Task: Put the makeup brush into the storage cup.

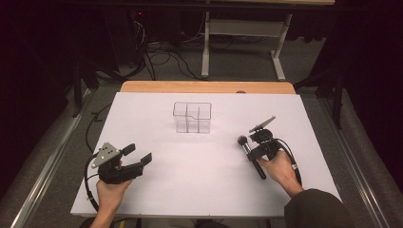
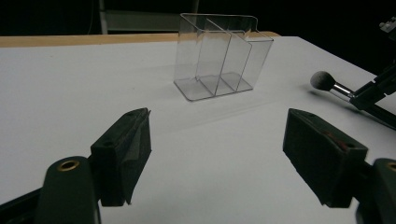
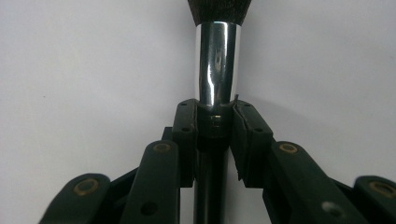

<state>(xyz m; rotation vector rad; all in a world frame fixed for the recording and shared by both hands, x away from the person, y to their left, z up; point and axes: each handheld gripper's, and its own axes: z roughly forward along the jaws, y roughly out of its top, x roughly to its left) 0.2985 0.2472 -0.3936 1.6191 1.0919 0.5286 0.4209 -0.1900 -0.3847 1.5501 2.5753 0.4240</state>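
Both grippers are down near the person's edge of the white table (image 1: 157, 190). On the right, the right gripper (image 1: 255, 151) has its jaws pressed in on a makeup brush (image 1: 252, 156), gripping the black handle just behind the shiny metal ferrule. From the right gripper view the brush (image 3: 217, 70) runs straight up between the jaws, dark bristles at the top. In the high view its bristle head points toward the far side of the table and the handle end slants back beside the right hand (image 1: 280, 167).

On the left, the left gripper (image 1: 138, 154) has its jaws spread wide with nothing between them, held by the left hand (image 1: 111, 190) just over the table.

Farther out, near the middle of the table, stands a clear organizer (image 1: 192, 117), upright, with dividers inside making several compartments. From the left gripper view the organizer (image 2: 219, 58) sits ahead and the brush (image 2: 327, 84) lies well to its right.
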